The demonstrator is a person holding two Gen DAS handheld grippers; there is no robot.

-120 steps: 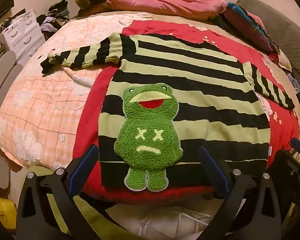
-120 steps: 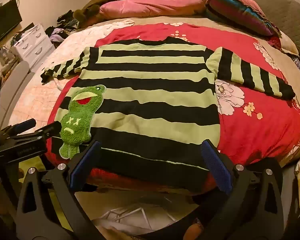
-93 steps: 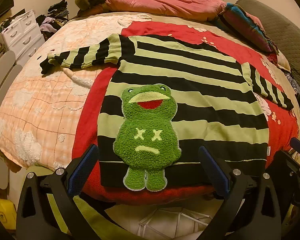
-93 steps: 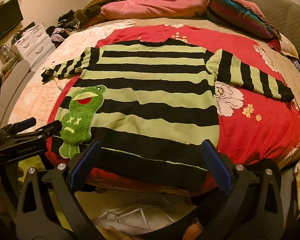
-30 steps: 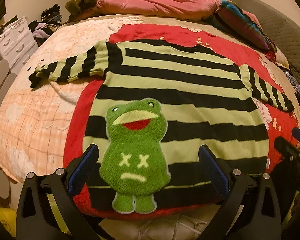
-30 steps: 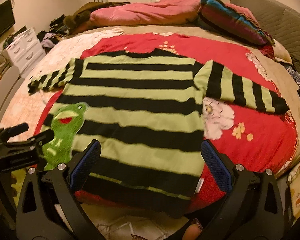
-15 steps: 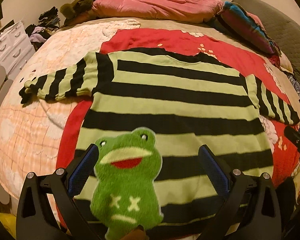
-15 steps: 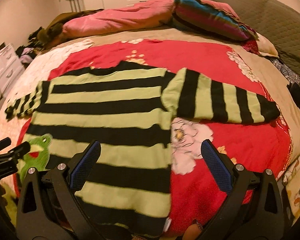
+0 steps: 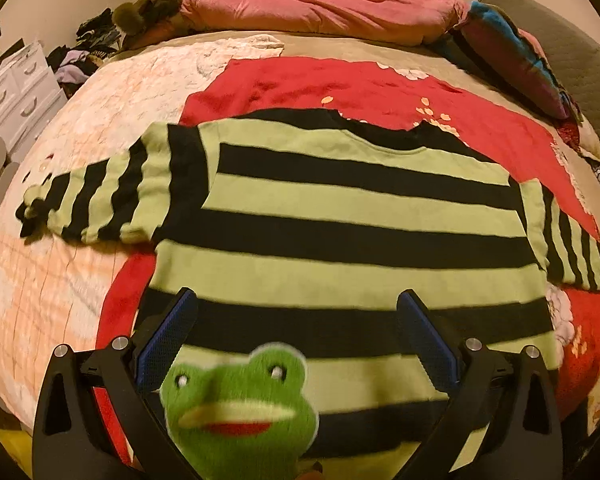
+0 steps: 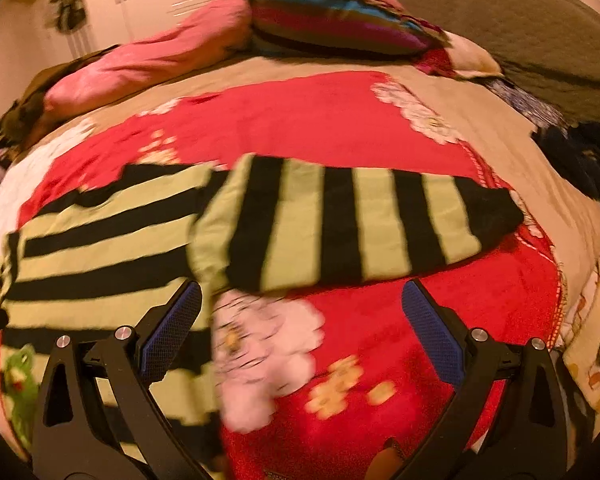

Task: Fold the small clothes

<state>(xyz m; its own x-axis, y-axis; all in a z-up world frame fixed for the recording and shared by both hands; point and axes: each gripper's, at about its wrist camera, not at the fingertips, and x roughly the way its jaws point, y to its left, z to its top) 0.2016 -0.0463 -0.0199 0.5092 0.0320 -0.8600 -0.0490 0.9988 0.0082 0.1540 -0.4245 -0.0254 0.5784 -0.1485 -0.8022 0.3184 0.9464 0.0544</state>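
A green-and-black striped sweater lies flat on the bed, sleeves spread to both sides. Its fuzzy green frog patch sits near the hem, just below my left gripper, which is open and empty above the sweater's lower part. In the right wrist view, my right gripper is open and empty, hovering just in front of the right sleeve. The sweater body extends to its left. The left sleeve lies on the pale quilt.
A red floral blanket lies under the sweater on a peach quilt. A pink duvet and a striped pillow lie at the head. White drawers stand at the left. Dark clothes lie at the bed's right edge.
Both grippers have moved forward over the bed. The left now hovers above the sweater's lower part past the frog. The right has swung right toward the right sleeve. Both stay open.
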